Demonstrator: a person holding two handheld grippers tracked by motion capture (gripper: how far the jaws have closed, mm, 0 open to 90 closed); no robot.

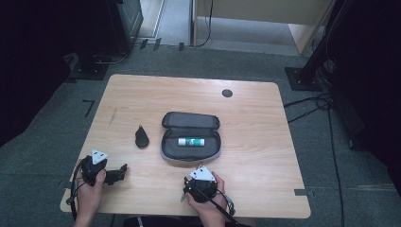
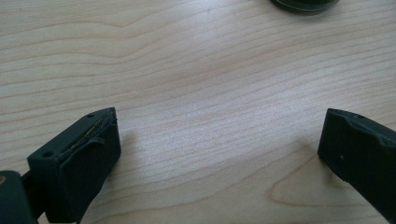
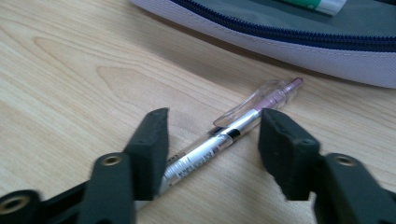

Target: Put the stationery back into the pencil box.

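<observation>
An open grey pencil case lies in the middle of the wooden table, with a white and green glue stick inside. My right gripper sits just in front of the case. In the right gripper view its jaws stand apart on either side of a clear pen that lies flat on the wood, close to the case's rim; the pads do not press on it. My left gripper rests at the front left, jaws wide open over bare wood.
A small black teardrop-shaped object lies left of the case. A round black grommet is set in the table's far side. The edge of a dark thing shows at the top of the left gripper view. Stands and cables surround the table.
</observation>
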